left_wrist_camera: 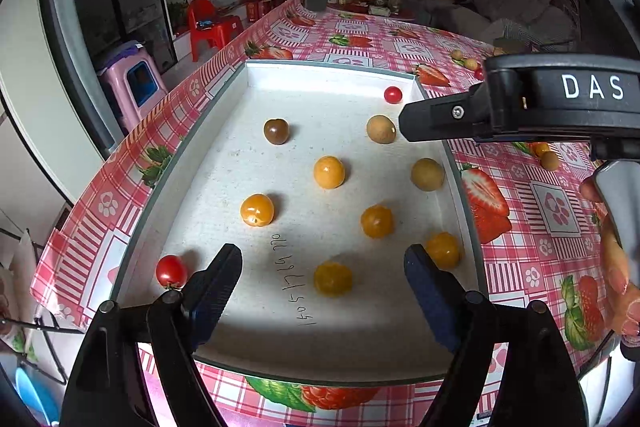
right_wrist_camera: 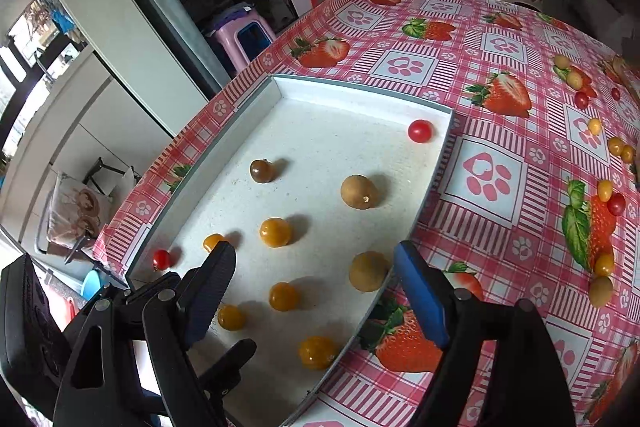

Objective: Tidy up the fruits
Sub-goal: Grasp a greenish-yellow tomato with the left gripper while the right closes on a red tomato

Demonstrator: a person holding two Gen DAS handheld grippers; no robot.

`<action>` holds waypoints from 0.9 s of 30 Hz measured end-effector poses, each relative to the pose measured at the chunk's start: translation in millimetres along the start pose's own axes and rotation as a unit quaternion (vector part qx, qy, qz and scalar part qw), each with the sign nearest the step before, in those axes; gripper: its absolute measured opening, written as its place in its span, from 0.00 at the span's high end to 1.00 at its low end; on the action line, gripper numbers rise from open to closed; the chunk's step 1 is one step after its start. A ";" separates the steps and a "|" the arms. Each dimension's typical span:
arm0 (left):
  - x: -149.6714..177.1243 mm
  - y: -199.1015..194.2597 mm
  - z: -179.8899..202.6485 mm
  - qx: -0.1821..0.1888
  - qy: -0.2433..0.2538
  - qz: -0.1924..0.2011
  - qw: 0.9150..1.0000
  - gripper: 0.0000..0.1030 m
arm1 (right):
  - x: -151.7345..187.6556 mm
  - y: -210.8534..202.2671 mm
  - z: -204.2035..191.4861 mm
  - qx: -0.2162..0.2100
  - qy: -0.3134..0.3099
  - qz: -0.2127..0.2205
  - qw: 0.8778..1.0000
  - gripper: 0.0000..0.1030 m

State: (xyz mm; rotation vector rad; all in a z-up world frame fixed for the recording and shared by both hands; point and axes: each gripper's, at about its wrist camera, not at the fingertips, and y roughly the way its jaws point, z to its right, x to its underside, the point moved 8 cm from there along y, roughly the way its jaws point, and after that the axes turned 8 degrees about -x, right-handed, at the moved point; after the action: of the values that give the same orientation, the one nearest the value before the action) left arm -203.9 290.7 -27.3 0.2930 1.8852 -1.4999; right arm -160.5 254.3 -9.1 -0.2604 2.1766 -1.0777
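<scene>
Jaws on both grippers stood spread wide and held nothing. The left gripper [left_wrist_camera: 323,281] hovered over the near end of the white tray [left_wrist_camera: 328,71], with a yellow tomato [left_wrist_camera: 333,279] lying between its fingers but untouched. The right gripper [right_wrist_camera: 315,269] hung over the tray's right edge, a brown longan [right_wrist_camera: 368,271] just beside its right finger, and no contact showed there either.

Inside the tray lay ten fruits, well spread out: five yellow ones, two brown longans, a dark tomato [left_wrist_camera: 276,131] and two red tomatoes, one in the far corner [left_wrist_camera: 393,94] and one at the near left wall [left_wrist_camera: 171,271]. They did not look grouped by kind.

Out on the table [right_wrist_camera: 486,173], over the strawberry cloth, more fruit remained: a loose scatter of yellow, red and brown pieces [right_wrist_camera: 604,267] along the right side, well apart from the tray. By my reading the job was around half done, with the scatter on the cloth yet to be gathered.
</scene>
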 end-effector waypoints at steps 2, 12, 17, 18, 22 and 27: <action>-3.8 -3.2 4.0 0.003 0.001 0.001 1.000 0.18 | 1.5 -10.7 17.9 0.010 0.019 0.007 1.000 0.15; -37.2 -28.2 79.0 0.045 0.057 0.025 0.997 0.18 | 29.6 -96.5 139.4 0.099 0.103 0.063 0.988 0.14; -49.2 -27.8 138.2 0.071 0.097 0.019 0.993 0.18 | 54.9 -136.0 203.1 0.147 0.146 0.072 0.976 0.14; -51.2 -26.6 150.2 0.077 0.103 0.016 0.991 0.18 | 59.1 -143.9 213.8 0.155 0.152 0.073 0.973 0.14; -59.5 -19.9 194.9 0.103 0.121 0.010 0.987 0.18 | 67.3 -172.1 248.0 0.179 0.164 0.080 0.967 0.14; -67.4 4.7 232.5 0.111 0.130 -0.002 0.985 0.18 | 61.7 -181.2 273.2 0.179 0.169 0.077 0.966 0.14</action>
State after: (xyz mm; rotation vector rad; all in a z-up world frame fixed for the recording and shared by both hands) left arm -64.1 94.0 -7.4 0.6143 1.9141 -1.7474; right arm -48.2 -59.7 -16.5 0.2705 2.1908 -1.4804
